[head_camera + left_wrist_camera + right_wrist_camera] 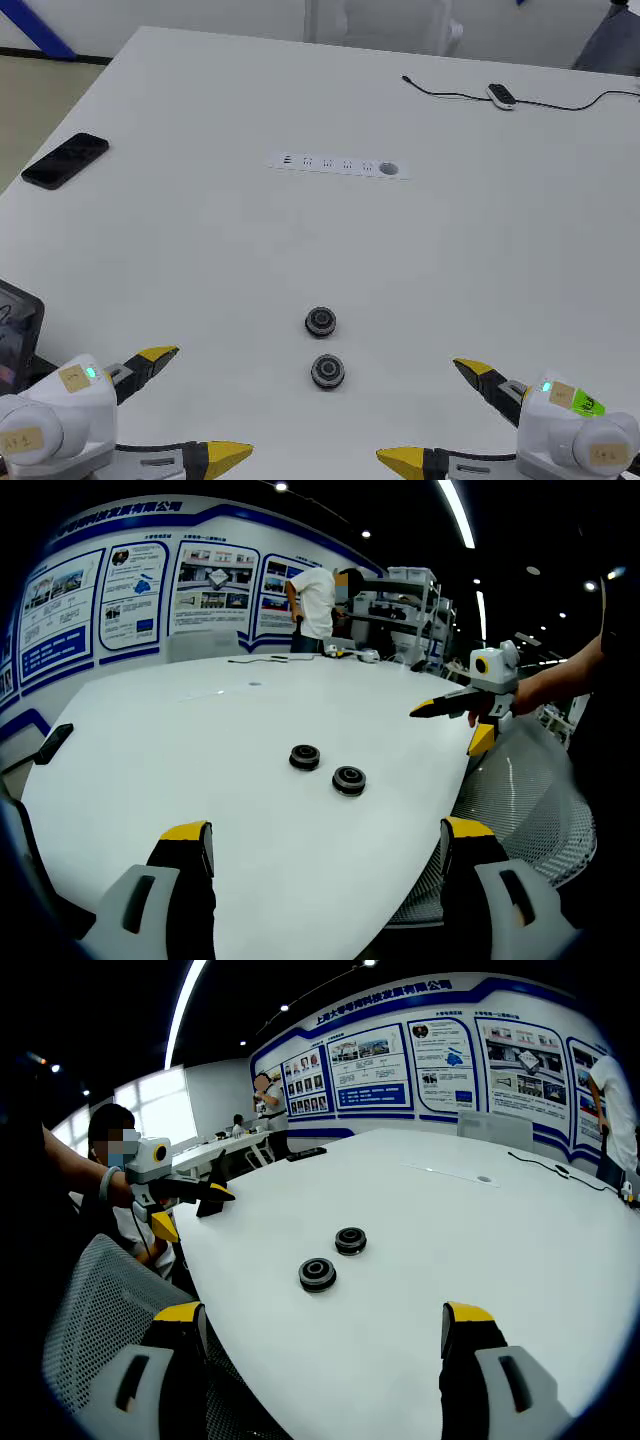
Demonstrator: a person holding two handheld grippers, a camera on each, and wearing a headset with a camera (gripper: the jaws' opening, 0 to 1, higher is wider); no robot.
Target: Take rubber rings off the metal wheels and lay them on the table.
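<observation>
Task not begun: on the table [200, 250], far wheel [320, 321] and near wheel [328, 371] seemingly still wear their rings [341, 371], flanked by the left gripper [195, 405] at 8 o'clock and the right gripper [435, 412] at 4 o'clock, both wide open and empty.

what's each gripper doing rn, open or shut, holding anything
left gripper: open, jaws spread wide, holding nothing
right gripper: open, jaws spread wide, holding nothing

Head view looks down; opposing gripper views share the table [200, 250].
</observation>
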